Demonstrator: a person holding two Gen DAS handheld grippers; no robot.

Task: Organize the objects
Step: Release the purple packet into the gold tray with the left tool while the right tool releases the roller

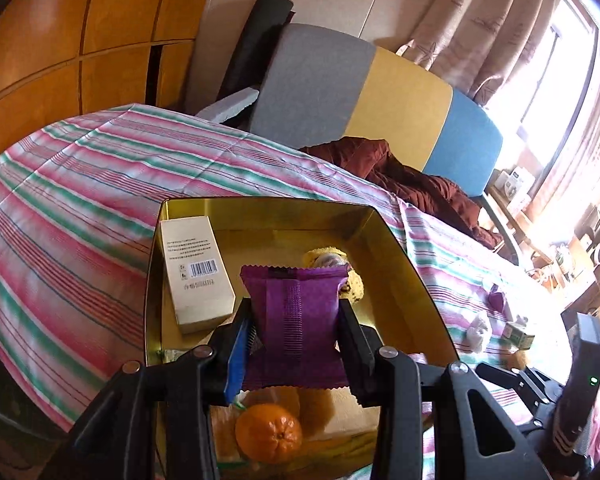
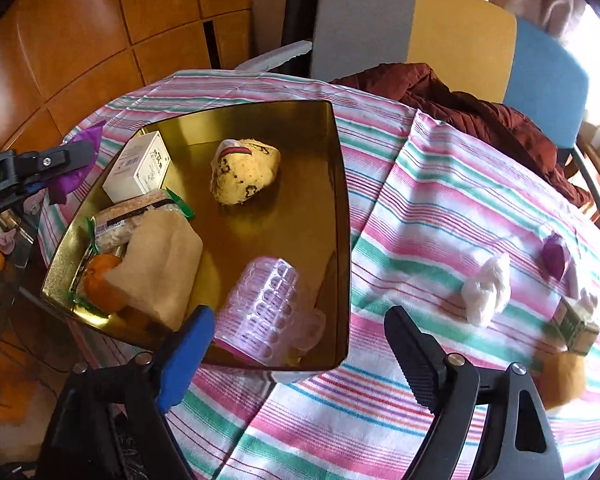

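Purple crimped-edge foil snack packet (image 1: 296, 312) clamped in left gripper (image 1: 298, 320) above gold metal tray (image 1: 384, 236).
Right gripper (image 2: 300, 344) stands released, jaws wide; clear bubbled plastic sheet (image 2: 268, 316) lies in tray's near corner.

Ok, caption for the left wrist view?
Left gripper holds a purple packet above the gold tray.

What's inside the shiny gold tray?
The gold tray holds a white box, a yellow plush toy, a clear plastic piece, and an orange partly hidden under a tan packet.
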